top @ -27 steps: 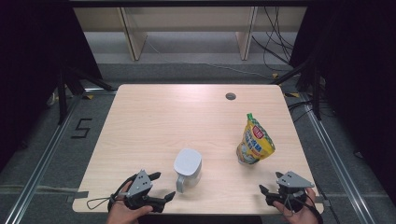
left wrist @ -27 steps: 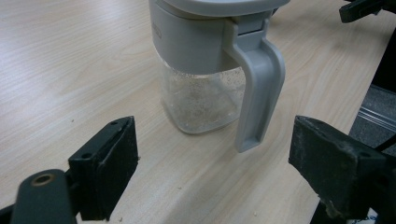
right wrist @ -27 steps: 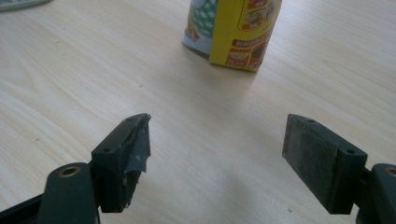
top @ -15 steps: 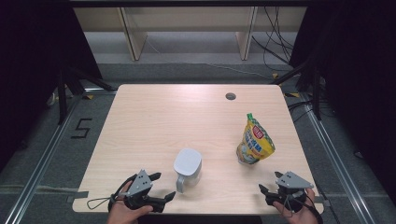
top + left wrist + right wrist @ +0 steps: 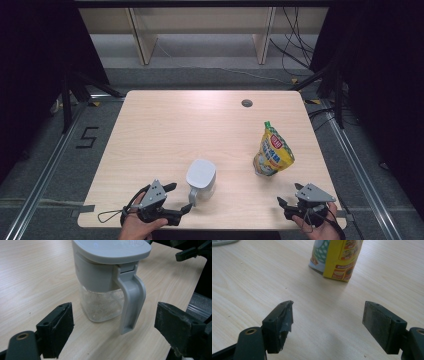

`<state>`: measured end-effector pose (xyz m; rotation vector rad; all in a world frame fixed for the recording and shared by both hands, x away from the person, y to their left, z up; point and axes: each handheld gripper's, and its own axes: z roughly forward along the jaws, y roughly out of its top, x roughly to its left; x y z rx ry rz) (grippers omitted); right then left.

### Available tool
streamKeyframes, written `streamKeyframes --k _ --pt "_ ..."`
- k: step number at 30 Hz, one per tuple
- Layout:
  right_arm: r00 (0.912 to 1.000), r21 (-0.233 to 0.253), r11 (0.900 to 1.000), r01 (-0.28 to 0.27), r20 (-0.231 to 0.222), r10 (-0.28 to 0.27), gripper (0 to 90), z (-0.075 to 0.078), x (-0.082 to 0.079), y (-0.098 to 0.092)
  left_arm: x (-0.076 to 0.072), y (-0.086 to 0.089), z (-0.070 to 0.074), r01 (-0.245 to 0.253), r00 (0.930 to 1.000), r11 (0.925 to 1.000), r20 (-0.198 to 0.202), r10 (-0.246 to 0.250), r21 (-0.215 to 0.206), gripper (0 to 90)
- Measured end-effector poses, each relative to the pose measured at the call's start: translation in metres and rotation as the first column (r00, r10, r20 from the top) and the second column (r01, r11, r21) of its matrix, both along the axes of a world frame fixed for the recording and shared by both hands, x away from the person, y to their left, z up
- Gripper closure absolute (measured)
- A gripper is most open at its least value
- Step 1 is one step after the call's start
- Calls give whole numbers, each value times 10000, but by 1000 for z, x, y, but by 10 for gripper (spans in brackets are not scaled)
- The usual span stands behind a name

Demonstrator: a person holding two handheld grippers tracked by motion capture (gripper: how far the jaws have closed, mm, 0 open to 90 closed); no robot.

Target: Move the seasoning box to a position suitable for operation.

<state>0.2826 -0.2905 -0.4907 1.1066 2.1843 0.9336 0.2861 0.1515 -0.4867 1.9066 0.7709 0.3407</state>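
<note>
Little has moved; the left tool (image 5: 113,332), spread wide, faces the jar (image 5: 201,179) at 12 o'clock; clipping its handle (image 5: 131,305) could topple it.

Bare table (image 5: 175,125) is lying open across the far and left areas. The jug (image 5: 201,178) is standing directly before the left gripper (image 5: 176,199); the pouch (image 5: 272,150) is blocking straight ahead of the right gripper (image 5: 285,206).

Cut off by the top edge in the left gripper view: jar lid (image 5: 112,248). Pouch (image 5: 337,257) top also cropped in the right gripper view. Label print there too small to read.
</note>
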Motion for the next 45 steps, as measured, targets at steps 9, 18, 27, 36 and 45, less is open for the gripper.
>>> streamKeyframes --k 9,18,27,36,45 --pt "9999 -79 10000 2 105 -1 237 -1 1 0 4 -13 -1 134 9989 9981 444 -161 609 258" --pt "9999 -113 9998 -162 5 163 231 -2 2 1 2 -27 -2 735 9934 9891 777 -838 1273 538" --pt "9995 -220 9993 -297 -132 294 231 -3 1 2 6 -23 -3 1245 9893 9850 609 -1324 1192 668" --pt "9991 -328 9986 -422 -53 420 231 -3 1 2 13 -7 -4 991 9939 9909 396 -1030 906 673" --pt "9985 -399 9977 -544 -16 544 231 -3 2 2 26 16 -3 295 9982 9924 477 -354 1197 677"
